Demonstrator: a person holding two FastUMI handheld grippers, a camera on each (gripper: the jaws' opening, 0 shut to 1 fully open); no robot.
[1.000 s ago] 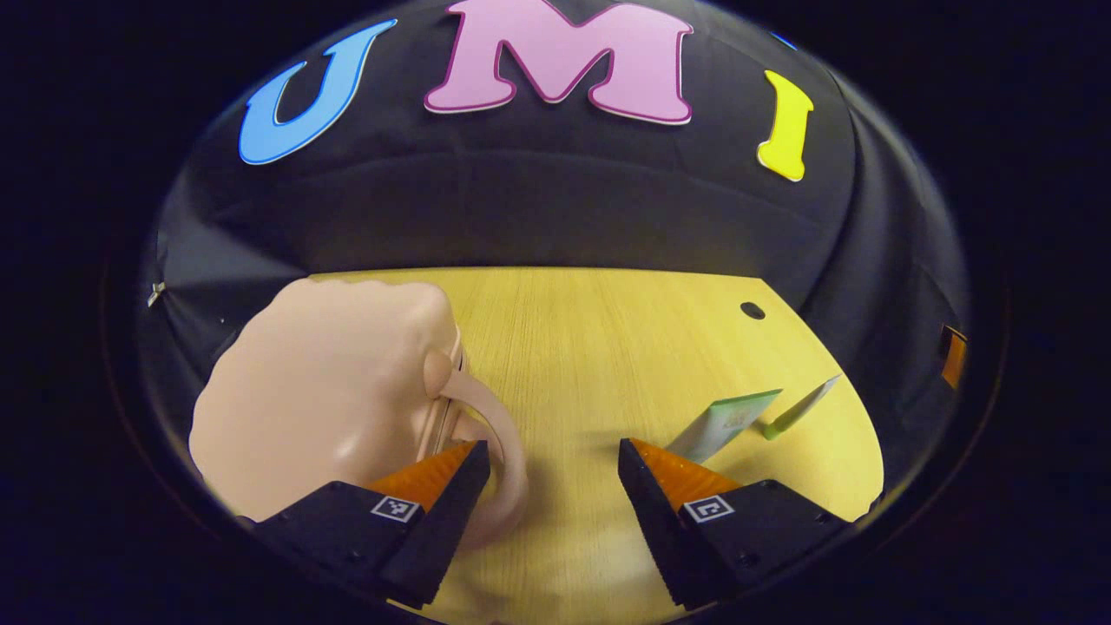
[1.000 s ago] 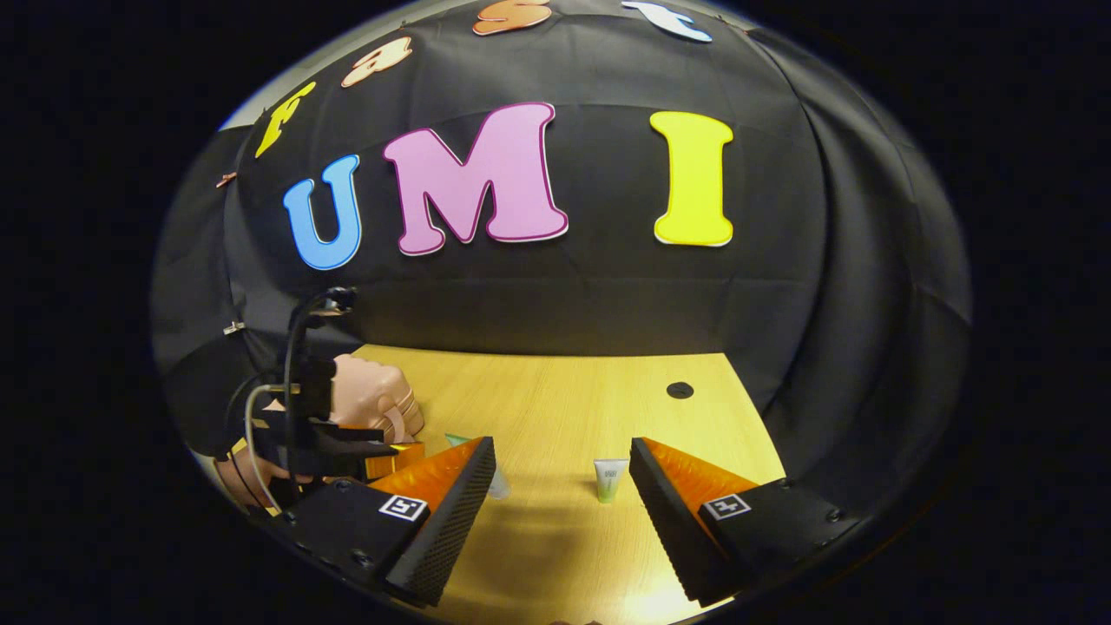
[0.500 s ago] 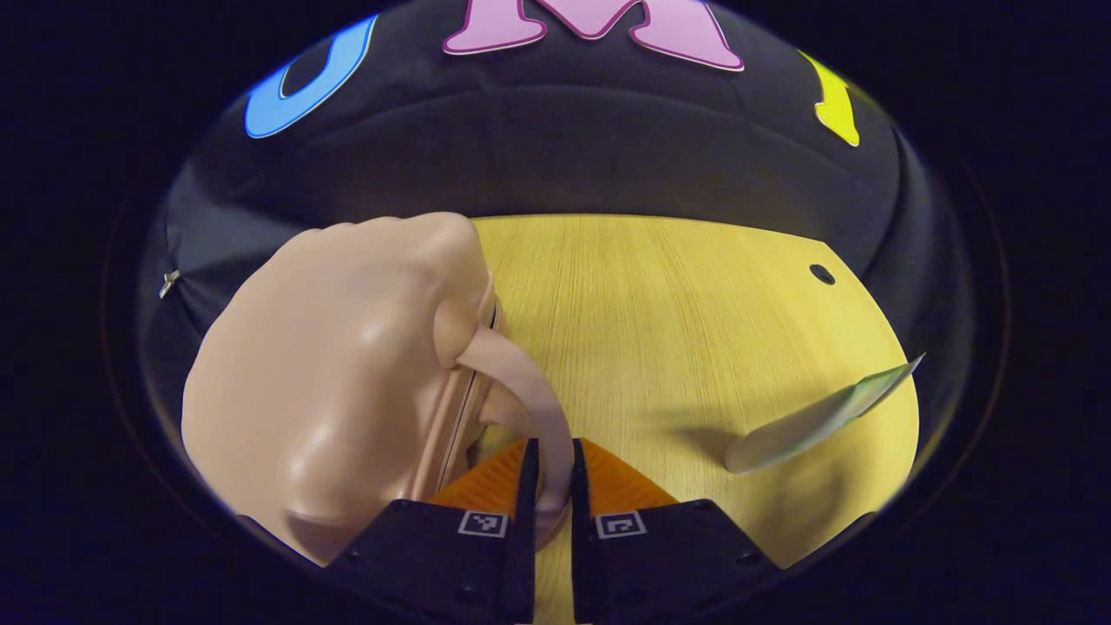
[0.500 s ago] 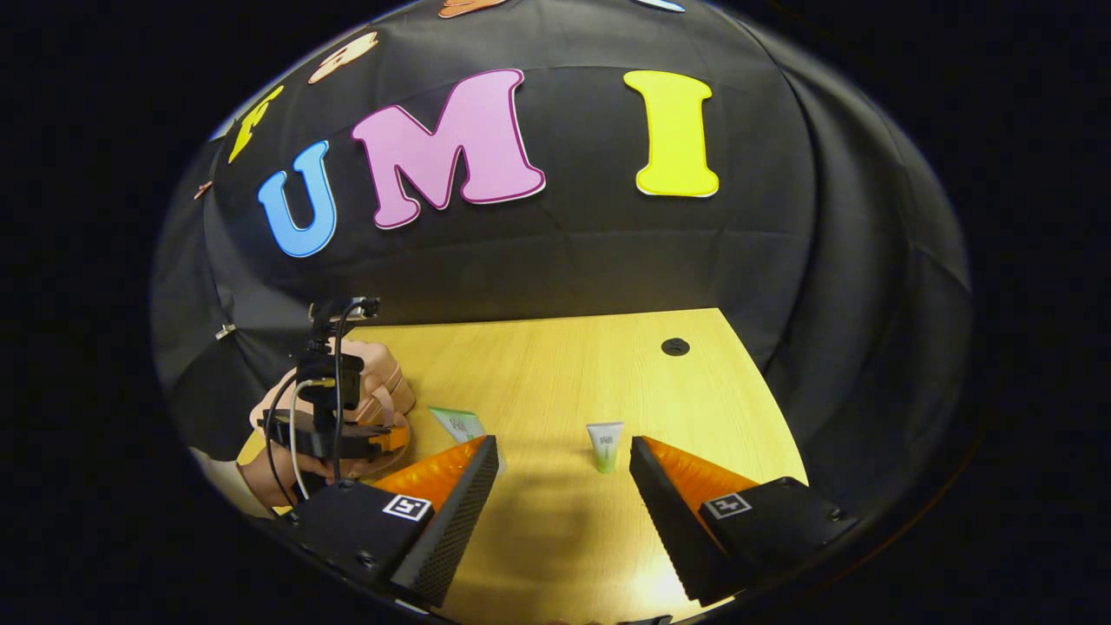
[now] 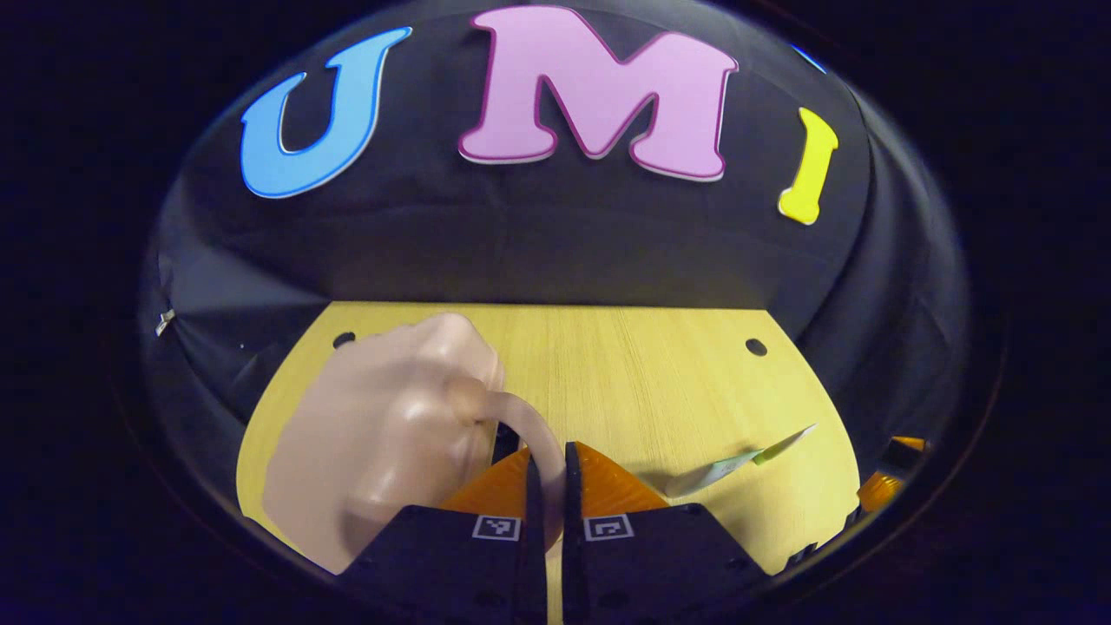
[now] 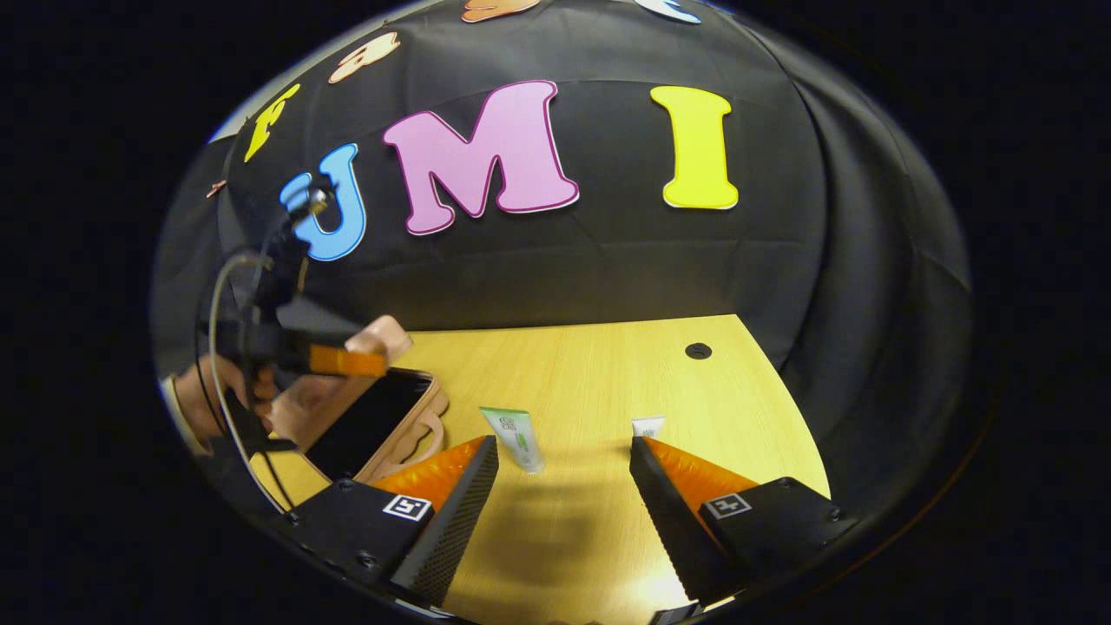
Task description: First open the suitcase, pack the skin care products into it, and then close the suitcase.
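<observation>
Pale wood surface (image 6: 590, 373) with a suitcase and two tubes on it

The surface showed a light yellow grain and small dark round holes near its far edge. A pink suitcase (image 6: 395, 425) sat at its left side, lid raised and dark interior showing in the right gripper view. A green-and-white tube (image 6: 514, 437) lay near the middle, and a smaller white tube (image 6: 647, 425) lay apart from it to the right.
</observation>
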